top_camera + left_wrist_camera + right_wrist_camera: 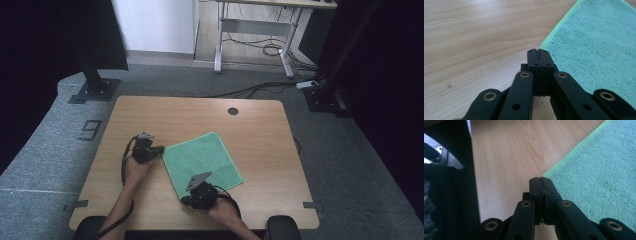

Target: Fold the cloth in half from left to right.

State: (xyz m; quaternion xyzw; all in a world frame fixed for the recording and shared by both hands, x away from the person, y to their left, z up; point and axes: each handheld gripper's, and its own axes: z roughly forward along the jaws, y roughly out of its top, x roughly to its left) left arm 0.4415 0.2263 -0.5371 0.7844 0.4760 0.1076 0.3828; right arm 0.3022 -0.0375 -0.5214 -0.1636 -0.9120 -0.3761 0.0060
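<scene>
Lying flat on the table, the green cloth sits a little toward the person's side of the middle, turned at an angle so that one corner points at each hand. It is spread out in a single layer (no fold or wrinkle shows in the high view), and its paler green hem runs along each edge.

At the cloth's left corner is the left gripper, held in the left hand. In the left gripper view the jaws are pressed together, pad against pad, with their tips right at the corner of the cloth. Whether the corner is actually caught between the pads cannot be told from that view: the hem meets the tips and then goes out of sight beneath them.

At the near corner is the right gripper, held in the right hand. Its jaws are likewise closed tight, the toothed pads meshed, and in the right gripper view the tips meet the point of the cloth in the same way (again, a pinch on the fabric cannot be confirmed).

Both forearms come in from the table's near edge, and a cable loops from the left gripper beside the wrist. Bare wood surrounds the cloth on all sides.
</scene>
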